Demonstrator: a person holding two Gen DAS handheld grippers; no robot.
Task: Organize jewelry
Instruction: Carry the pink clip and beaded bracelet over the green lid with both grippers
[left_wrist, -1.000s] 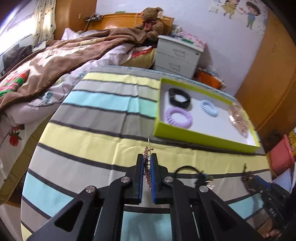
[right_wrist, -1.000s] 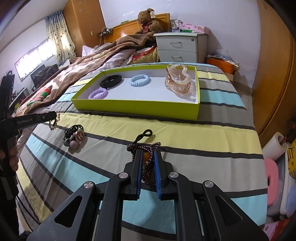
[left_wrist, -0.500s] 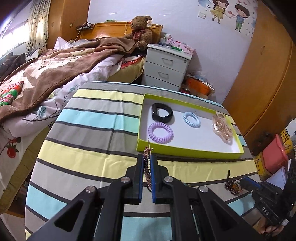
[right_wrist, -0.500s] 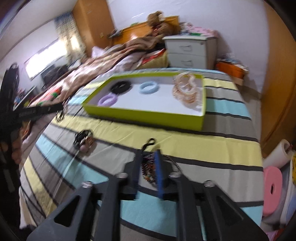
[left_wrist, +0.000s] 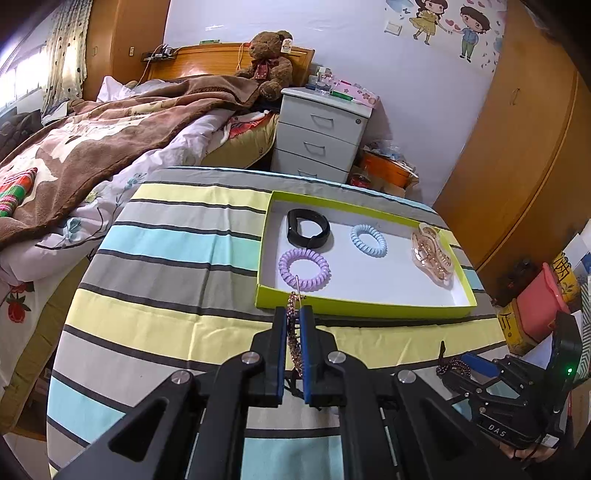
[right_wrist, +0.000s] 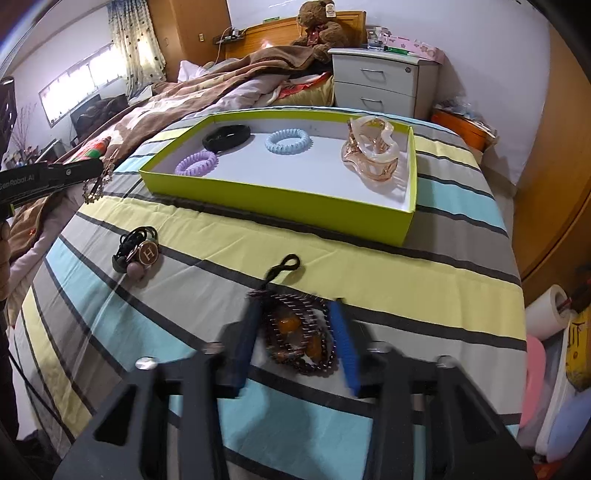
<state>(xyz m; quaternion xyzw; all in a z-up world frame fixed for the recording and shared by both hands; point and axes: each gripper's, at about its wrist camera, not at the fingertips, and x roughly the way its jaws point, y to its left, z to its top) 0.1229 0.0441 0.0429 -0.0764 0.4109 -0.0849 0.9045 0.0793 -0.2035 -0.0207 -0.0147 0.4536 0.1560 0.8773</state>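
Bedroom setting; striped cloth in yellow, grey and pale blue covers the tabletop (left_wrist: 177, 258), with a bed and brown blanket (left_wrist: 92, 147) to its left and a white drawer unit (left_wrist: 317, 133) behind.

Left wrist view only: left gripper (left_wrist: 294, 325) clenched on a thin gold-toned chain piece (left_wrist: 293, 306), held above the cloth just short of the near wall of the lime-green shallow tray (left_wrist: 354, 306). At the far right edge, the right gripper (left_wrist: 458, 363) appears from the side, beads at its tips.

Right wrist view only: a black hair tie with a round "H" charm (right_wrist: 142, 249) lying on the cloth at left, well apart from the tray. Right gripper (right_wrist: 295, 325) fingers spread wide, released; a dark beaded bracelet with amber stones and a black cord loop (right_wrist: 295, 332) lies on the cloth between them.

Both views: tray holds, left to right, a lilac spiral hair coil (left_wrist: 304, 264), black band (left_wrist: 308, 229), pale blue spiral coil (left_wrist: 368, 240), and translucent amber claw clip (left_wrist: 432, 258).
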